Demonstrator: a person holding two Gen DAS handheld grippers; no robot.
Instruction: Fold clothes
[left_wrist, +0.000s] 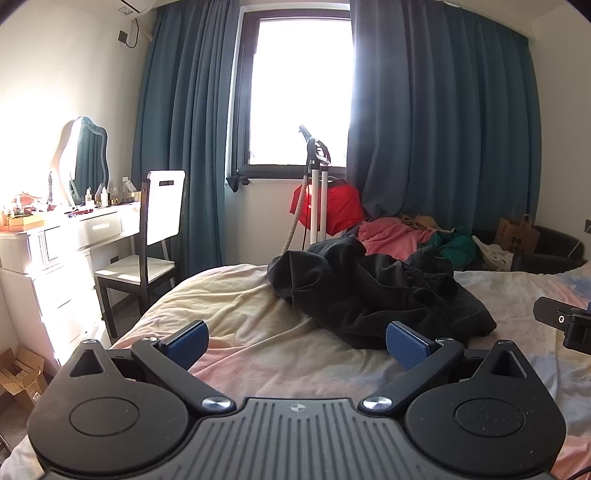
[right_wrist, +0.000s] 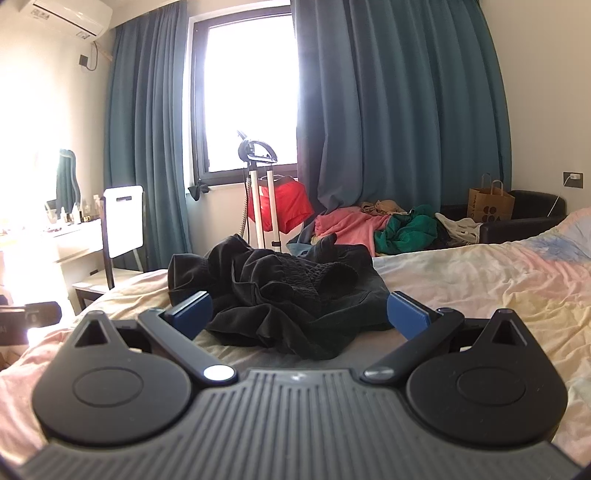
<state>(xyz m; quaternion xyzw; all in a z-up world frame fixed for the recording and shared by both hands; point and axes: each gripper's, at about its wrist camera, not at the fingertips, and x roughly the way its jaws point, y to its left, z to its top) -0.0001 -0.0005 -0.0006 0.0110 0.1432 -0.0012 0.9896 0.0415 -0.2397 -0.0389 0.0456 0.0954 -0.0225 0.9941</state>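
Observation:
A crumpled black garment (left_wrist: 373, 291) lies in a heap on the bed (left_wrist: 240, 314), which has a pastel tie-dye sheet. My left gripper (left_wrist: 297, 341) is open and empty, low over the sheet just short of the garment's near left edge. In the right wrist view the same garment (right_wrist: 291, 299) sits straight ahead on the bed (right_wrist: 480, 288). My right gripper (right_wrist: 299, 314) is open and empty, its blue pads (right_wrist: 406, 314) on either side of the garment's near edge. Part of the right gripper (left_wrist: 565, 323) shows at the right edge of the left wrist view.
A pile of pink, green and beige clothes (right_wrist: 388, 225) lies beyond the bed by the teal curtains (right_wrist: 388, 110). A garment steamer with a red item (left_wrist: 325, 206) stands at the window. A white dressing table (left_wrist: 55, 240) and chair (left_wrist: 147, 240) stand left. A paper bag (right_wrist: 489, 203) sits on a dark armchair.

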